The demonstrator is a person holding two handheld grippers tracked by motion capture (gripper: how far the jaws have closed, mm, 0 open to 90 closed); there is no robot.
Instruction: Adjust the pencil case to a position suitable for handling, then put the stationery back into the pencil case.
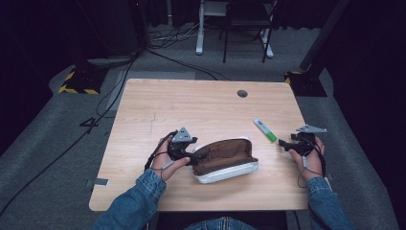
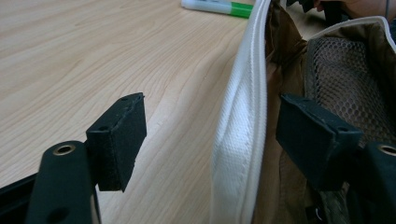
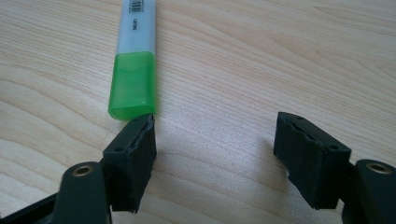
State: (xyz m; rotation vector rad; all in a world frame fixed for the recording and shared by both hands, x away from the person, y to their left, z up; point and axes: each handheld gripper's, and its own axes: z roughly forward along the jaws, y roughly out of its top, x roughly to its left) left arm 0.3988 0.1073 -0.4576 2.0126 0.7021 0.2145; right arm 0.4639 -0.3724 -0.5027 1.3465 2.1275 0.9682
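Nearest me, the open white pouch (image 1: 225, 160) lies on the worktop (image 1: 191, 105), its rim between my spread left gripper (image 1: 194, 155), while the green-capped marker (image 1: 265, 130) waits unpacked, just ahead of my spread right gripper (image 1: 282, 143).

A wooden surface (image 1: 201, 105) takes the middle of the frame. Near its lower centre lies an open pouch (image 1: 225, 160), white outside and brown inside. The left claw (image 1: 195, 157) is at the left end of the pouch, touching its edge. To the right of the pouch lies a marker (image 1: 265, 130) with a green cap. The right claw (image 1: 282, 143) is just beside the marker, at the right edge of the surface.
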